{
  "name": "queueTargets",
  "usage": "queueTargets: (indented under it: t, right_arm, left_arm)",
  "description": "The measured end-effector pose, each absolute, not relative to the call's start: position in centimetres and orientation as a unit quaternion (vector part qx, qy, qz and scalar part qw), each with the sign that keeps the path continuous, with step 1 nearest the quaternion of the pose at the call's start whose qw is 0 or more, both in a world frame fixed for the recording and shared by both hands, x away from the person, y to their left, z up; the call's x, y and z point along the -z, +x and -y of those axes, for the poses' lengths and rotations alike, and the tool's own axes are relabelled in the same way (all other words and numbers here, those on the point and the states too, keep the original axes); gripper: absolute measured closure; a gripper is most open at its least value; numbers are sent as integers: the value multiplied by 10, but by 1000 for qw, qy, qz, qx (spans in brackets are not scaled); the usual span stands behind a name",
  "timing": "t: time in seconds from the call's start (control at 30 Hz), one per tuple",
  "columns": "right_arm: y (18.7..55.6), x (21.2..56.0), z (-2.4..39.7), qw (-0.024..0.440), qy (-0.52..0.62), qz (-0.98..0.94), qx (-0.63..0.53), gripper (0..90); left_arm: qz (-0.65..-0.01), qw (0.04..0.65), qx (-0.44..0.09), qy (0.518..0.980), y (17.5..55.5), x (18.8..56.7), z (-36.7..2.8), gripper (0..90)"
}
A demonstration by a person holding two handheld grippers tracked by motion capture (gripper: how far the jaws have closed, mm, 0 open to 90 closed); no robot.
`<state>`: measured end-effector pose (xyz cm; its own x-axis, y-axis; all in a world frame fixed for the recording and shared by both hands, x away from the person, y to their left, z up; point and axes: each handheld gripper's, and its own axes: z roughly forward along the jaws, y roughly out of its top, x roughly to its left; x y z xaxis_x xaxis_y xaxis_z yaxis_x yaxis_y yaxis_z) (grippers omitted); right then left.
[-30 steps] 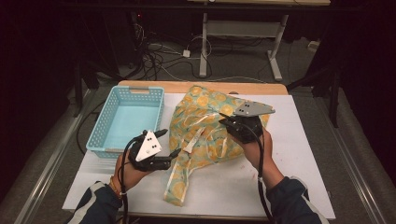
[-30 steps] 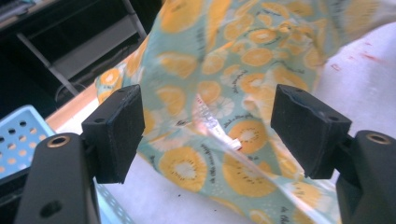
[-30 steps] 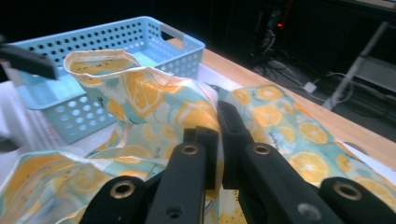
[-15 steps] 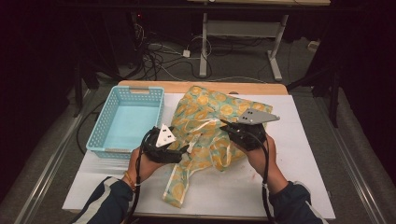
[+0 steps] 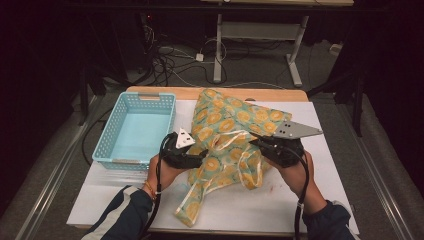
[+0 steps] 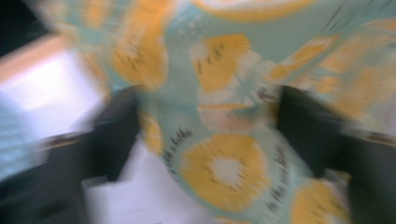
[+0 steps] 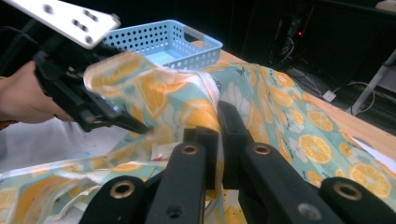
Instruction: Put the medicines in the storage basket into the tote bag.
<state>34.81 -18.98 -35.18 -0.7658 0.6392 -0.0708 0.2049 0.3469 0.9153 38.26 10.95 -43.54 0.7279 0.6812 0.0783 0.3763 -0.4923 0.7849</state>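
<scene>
We are working on the teal cloth garment printed with orange citrus slices and trimmed with pale ribbon ties (image 5: 235,135), which is lying crumpled across the middle of the white-covered counter (image 5: 295,200), one end trailing toward the near edge. Our right gripper (image 7: 212,123) is clamped on a raised fold of it, jaws pressed together with the fabric between them. Our left gripper (image 5: 200,156) is reaching into the cloth from the side nearer the light blue perforated plastic basket (image 5: 107,145); in its own blurred view the fabric is lying between two jaws that are standing apart, so we are judging it open and not yet holding. The step in hand seems to be gathering or folding the garment. Next, we are needing to close the left gripper on a firm edge, then lift both together so the cloth is not slipping or bunching.
</scene>
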Motion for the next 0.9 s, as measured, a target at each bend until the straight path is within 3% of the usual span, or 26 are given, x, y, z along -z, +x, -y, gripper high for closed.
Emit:
queueTargets:
  t: [0.03,0.07,0.13,0.17,0.37,0.57,0.6,0.67,0.73,0.77,0.8,0.9]
  right_arm:
    - [348,351,191,213,265,-791,-508,897]
    - [348,350,191,214,264,-791,-509,897]
    - [348,350,194,214,265,-788,-513,897]
    - [348,350,195,213,265,-788,-513,897]
    - [347,350,201,222,268,-786,-511,896]
    - [349,354,204,235,275,-788,-498,896]
    - [350,355,204,236,276,-788,-497,897]
    - [350,357,203,239,278,-788,-494,897]
    - [351,359,202,239,280,-790,-490,897]
    - [352,360,202,240,281,-790,-489,897]
    - [352,361,201,239,282,-790,-489,897]
    - [354,365,199,237,282,-794,-484,897]
  left_arm:
    - [-315,389,-190,845,384,437,-108,398]
    - [-312,388,-182,848,384,438,-107,476]
    - [-317,372,-189,852,385,441,-105,522]
    - [-316,372,-185,853,385,442,-105,599]
    - [-309,367,-194,856,382,440,-108,837]
    - [-285,403,-201,846,373,430,-115,872]
    - [-281,403,-207,846,369,428,-113,804]
    - [-269,409,-215,845,362,426,-109,557]
    - [-260,416,-215,844,355,426,-105,455]
    - [-254,421,-212,845,353,426,-103,333]
    - [-251,424,-214,843,350,427,-101,273]
    - [-249,413,-214,849,350,433,-91,225]
